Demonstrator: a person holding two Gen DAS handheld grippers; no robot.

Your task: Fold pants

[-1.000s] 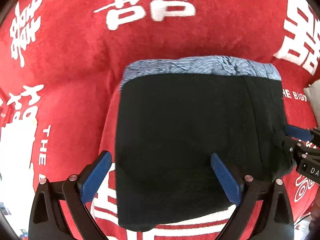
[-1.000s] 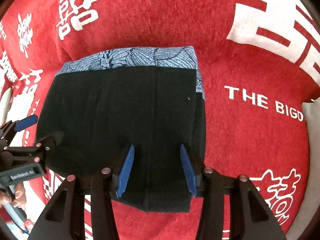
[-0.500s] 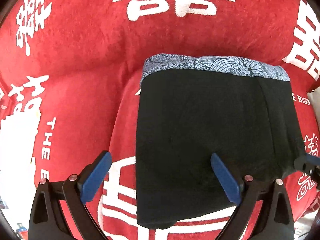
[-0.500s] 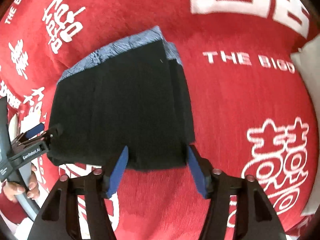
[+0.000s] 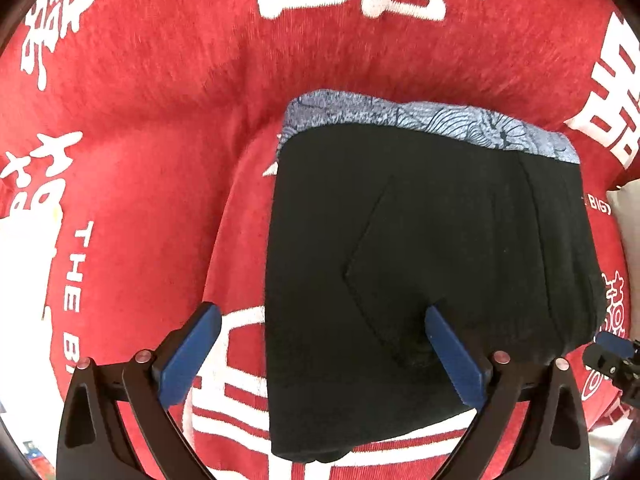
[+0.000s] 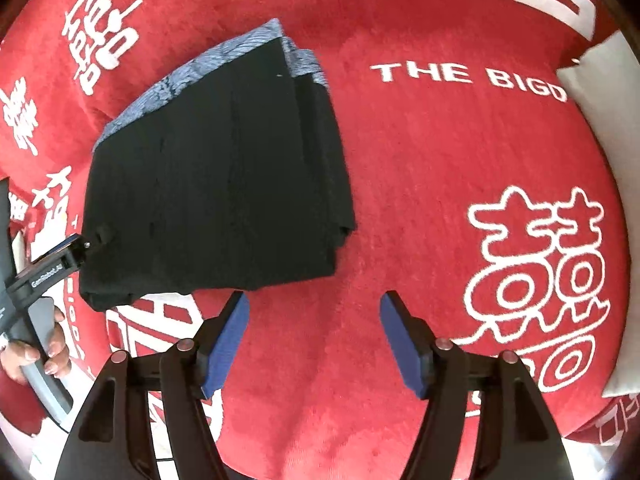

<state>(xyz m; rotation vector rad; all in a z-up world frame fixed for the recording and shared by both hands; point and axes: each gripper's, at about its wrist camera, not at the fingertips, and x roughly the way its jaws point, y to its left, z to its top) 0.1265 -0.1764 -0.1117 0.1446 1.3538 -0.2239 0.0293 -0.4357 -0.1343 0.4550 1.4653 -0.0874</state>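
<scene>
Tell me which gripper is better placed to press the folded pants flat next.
Left, I'd judge. The left gripper is open and straddles the near left edge of the folded pants. The right gripper, jaws just opened with nothing between them, sits over bare red blanket clear of the bundle.

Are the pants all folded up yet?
Nearly! The black pants lie in a neat folded stack on the red blanket. The right gripper has just opened its jaws with nothing between them. The left gripper, open, straddles one edge. Perhaps only tidying remains.
</scene>
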